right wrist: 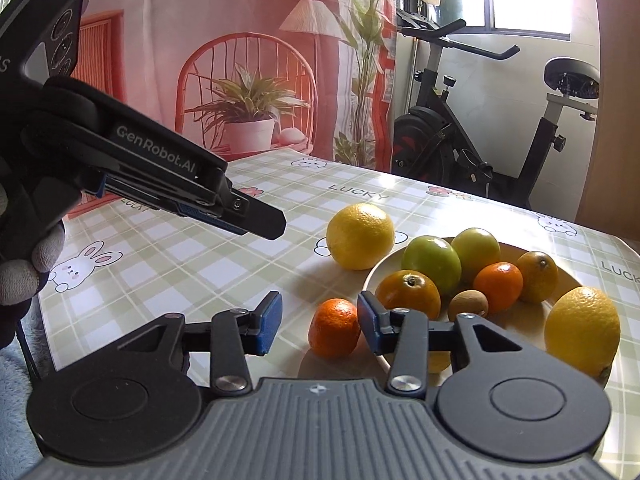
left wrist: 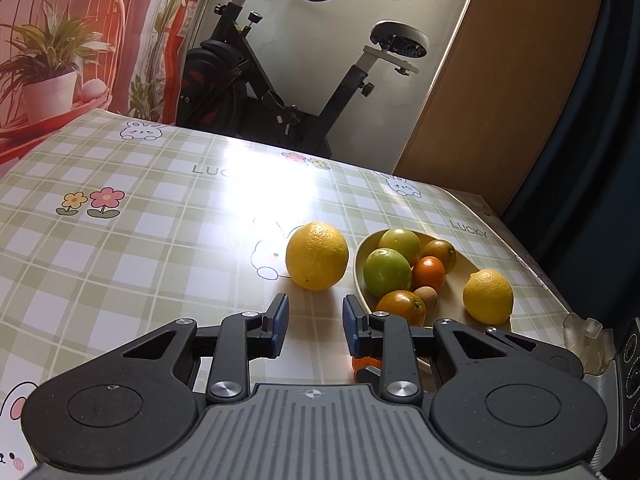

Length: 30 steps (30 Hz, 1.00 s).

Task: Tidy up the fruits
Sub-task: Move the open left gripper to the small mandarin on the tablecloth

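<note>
1. Plate [right wrist: 560, 286]: on the checked counter [right wrist: 180, 256], right of centre. It holds two green fruits [right wrist: 430, 260], three oranges [right wrist: 408, 294], a small brown fruit [right wrist: 467, 305] and one lemon [right wrist: 582, 330] sitting at its near right rim.
2. Outstanding items: two fruits lie on the bare counter. A large lemon [left wrist: 317, 256] rests just beside the plate's left rim; whether it touches the rim cannot be told. A small orange [right wrist: 335, 327] lies near the plate's front-left edge, clear of it.
3. Left tool [left wrist: 315, 320]: jaws apart, nothing between them. It hovers short of the large lemon and is lined up with it.
4. Right tool [right wrist: 319, 322]: jaws apart, nothing clamped. The small orange sits between its pads, close against the right pad; contact cannot be confirmed.
5. The right wrist view shows the left tool from the side, held by a gloved hand [right wrist: 24, 276] above the counter, well left of the fruit.
6. Assessment: the task appears well advanced, with seven fruits plated and two left. Remaining work is judged to be plating the small orange and the large lemon.
7. Risk: the plate is crowded; added fruit may roll off.
</note>
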Available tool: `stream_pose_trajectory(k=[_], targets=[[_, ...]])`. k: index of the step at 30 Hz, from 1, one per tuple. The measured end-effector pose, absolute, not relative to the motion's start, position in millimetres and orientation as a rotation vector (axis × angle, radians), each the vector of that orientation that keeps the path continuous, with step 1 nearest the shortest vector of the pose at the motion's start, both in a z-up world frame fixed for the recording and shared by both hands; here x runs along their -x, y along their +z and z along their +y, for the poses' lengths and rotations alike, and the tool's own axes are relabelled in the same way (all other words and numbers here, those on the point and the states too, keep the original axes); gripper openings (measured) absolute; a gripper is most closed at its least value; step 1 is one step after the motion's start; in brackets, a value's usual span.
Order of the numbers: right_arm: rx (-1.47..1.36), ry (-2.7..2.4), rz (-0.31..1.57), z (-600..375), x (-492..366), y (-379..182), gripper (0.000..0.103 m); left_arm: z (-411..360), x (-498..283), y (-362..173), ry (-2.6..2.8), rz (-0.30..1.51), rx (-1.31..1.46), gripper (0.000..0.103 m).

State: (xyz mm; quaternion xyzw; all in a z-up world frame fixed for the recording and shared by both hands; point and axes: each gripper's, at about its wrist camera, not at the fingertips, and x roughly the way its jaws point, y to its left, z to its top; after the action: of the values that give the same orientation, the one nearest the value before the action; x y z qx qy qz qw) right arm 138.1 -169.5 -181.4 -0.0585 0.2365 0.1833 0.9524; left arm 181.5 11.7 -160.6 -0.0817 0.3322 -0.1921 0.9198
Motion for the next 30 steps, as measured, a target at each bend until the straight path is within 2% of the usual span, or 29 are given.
stream_pose_trajectory(k=[11, 15, 30], targets=[[0.145, 0.406, 0.464, -163.9, -131.6, -184.0, 0.045, 4.3, -180.8, -169.7, -0.442, 0.726, 0.178, 0.031], [0.128, 0.407, 0.465, -167.1, -131.9, -184.1, 0.045, -1.5, -179.7, -174.9, -0.47, 0.752, 0.174, 0.038], [0.132, 0.415, 0.459, -166.9, -130.0, -184.0, 0.045, -18.0, -178.8, -187.7, -0.501, 0.804, 0.125, 0.04]])
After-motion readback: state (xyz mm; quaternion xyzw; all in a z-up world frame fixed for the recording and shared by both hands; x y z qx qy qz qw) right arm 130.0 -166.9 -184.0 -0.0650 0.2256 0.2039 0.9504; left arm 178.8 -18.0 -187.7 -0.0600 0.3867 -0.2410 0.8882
